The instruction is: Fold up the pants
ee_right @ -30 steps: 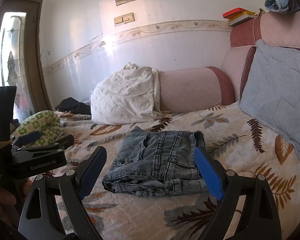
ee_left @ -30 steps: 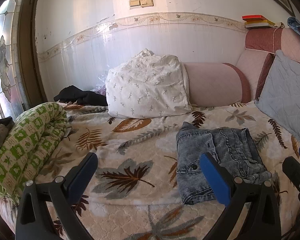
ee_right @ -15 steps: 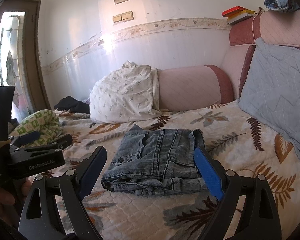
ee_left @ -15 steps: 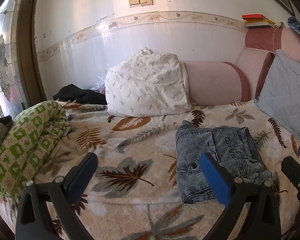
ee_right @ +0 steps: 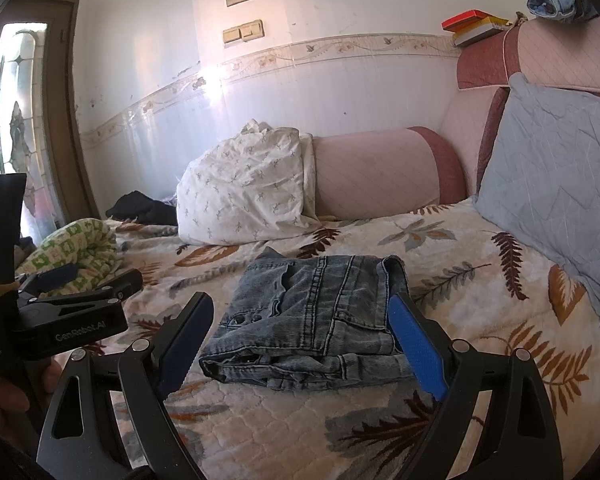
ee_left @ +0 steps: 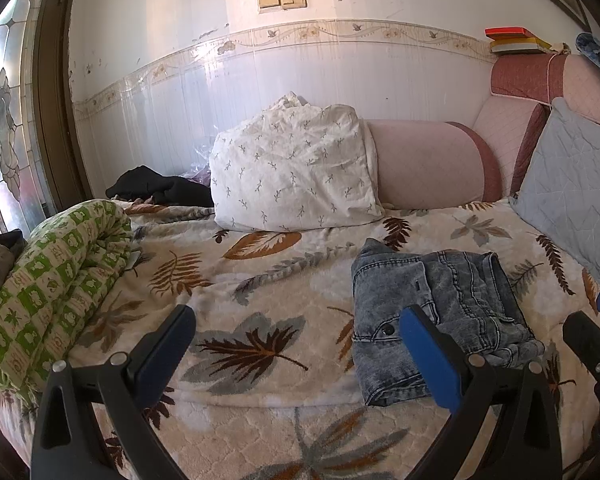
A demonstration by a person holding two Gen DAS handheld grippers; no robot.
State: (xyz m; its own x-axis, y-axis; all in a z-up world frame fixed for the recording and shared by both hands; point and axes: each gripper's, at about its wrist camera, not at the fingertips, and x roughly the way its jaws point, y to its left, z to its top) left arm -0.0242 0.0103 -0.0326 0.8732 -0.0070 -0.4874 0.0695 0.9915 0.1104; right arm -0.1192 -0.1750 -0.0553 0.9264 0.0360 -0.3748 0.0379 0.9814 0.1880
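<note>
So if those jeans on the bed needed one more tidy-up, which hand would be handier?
Probably the right gripper: the folded jeans lie straight ahead between its open fingers. The left gripper faces bare blanket, jeans off to its side.

Folded jeans (ee_right: pixel 316 312) on the bed

The jeans (ee_left: pixel 432 312) are grey-blue washed denim, folded into a compact, roughly square bundle of several layers that lies flat. In the right wrist view the stacked folded edges face the camera along the near side, with heavy seams running across the top layer, a dark button near the left front corner and a small flap of cloth sticking up at the far left corner. In the left wrist view the bundle sits right of centre, a dark button showing on its near left part, the layers thickest toward the right.
</note>
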